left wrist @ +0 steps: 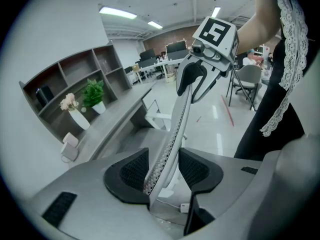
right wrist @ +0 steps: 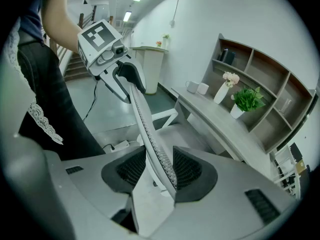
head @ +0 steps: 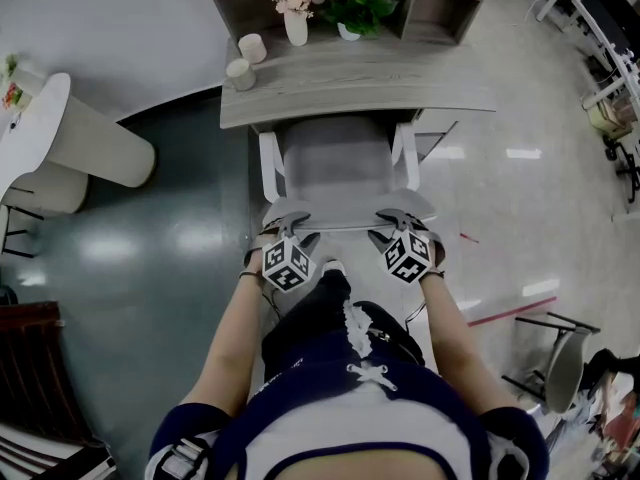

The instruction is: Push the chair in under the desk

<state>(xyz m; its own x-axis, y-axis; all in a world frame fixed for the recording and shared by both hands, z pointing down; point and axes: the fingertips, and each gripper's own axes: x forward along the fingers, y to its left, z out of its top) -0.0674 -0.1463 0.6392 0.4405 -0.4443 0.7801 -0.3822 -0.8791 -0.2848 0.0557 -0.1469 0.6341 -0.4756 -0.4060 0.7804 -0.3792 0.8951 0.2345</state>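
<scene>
A light grey office chair (head: 335,168) stands in front of the grey wooden desk (head: 350,93), its seat partly under the desk top. The thin mesh backrest (head: 340,226) is nearest to me. My left gripper (head: 287,220) straddles the backrest's top edge at the left and my right gripper (head: 396,220) at the right. In the left gripper view the backrest (left wrist: 175,124) runs between the left gripper's (left wrist: 165,166) pads, brushing one with a gap at the other. In the right gripper view the backrest (right wrist: 145,124) likewise passes between the right gripper's (right wrist: 157,169) pads with a gap on one side.
On the desk stand a white vase of pink flowers (head: 296,13), a potted green plant (head: 358,8) and two cups (head: 245,58), below a shelf unit. A white round table (head: 40,118) is at left, another chair (head: 560,358) at right. A power strip (right wrist: 117,145) lies on the floor.
</scene>
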